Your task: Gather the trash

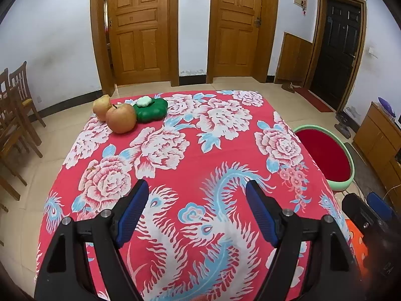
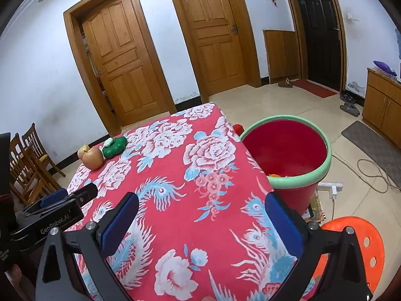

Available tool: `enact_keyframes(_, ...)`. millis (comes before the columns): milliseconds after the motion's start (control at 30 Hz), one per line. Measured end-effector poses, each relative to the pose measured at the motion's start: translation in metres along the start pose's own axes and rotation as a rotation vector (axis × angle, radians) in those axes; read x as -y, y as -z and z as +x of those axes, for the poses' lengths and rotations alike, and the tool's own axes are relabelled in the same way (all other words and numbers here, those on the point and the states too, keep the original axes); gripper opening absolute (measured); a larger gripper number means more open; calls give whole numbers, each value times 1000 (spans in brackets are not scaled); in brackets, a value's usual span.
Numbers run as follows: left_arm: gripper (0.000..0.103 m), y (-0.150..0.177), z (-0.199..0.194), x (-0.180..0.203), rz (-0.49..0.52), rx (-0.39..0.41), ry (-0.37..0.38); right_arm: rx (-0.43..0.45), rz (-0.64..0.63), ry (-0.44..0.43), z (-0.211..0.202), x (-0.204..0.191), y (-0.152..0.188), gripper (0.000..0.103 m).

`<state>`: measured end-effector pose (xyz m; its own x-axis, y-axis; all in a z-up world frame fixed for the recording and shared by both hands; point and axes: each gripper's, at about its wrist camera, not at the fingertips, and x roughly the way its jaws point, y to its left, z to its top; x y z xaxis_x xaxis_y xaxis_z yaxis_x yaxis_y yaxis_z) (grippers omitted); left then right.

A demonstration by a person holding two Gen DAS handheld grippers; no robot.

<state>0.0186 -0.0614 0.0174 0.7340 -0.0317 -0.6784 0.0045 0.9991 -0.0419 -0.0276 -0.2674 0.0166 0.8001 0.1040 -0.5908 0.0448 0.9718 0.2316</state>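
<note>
Left wrist view: the left gripper [image 1: 196, 210] hangs over the red floral tablecloth [image 1: 190, 150], jaws spread apart with nothing between the blue pads. At the far left corner lie two apples [image 1: 120, 121], touching, with a green box [image 1: 151, 110] just behind them. The red bucket [image 1: 325, 155] stands on the floor beside the table's right edge.

Right wrist view: the right gripper [image 2: 200, 222] is released, jaws wide and empty, over the cloth's right edge. The bucket holds orange scraps [image 2: 277, 175] at its bottom. An orange stool [image 2: 361, 248] stands nearby.
</note>
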Motion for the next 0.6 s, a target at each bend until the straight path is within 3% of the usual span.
enact_keyframes(600, 79, 7, -2, -6, -16, 3, -1, 0, 11, 9, -1, 1, 3, 103)
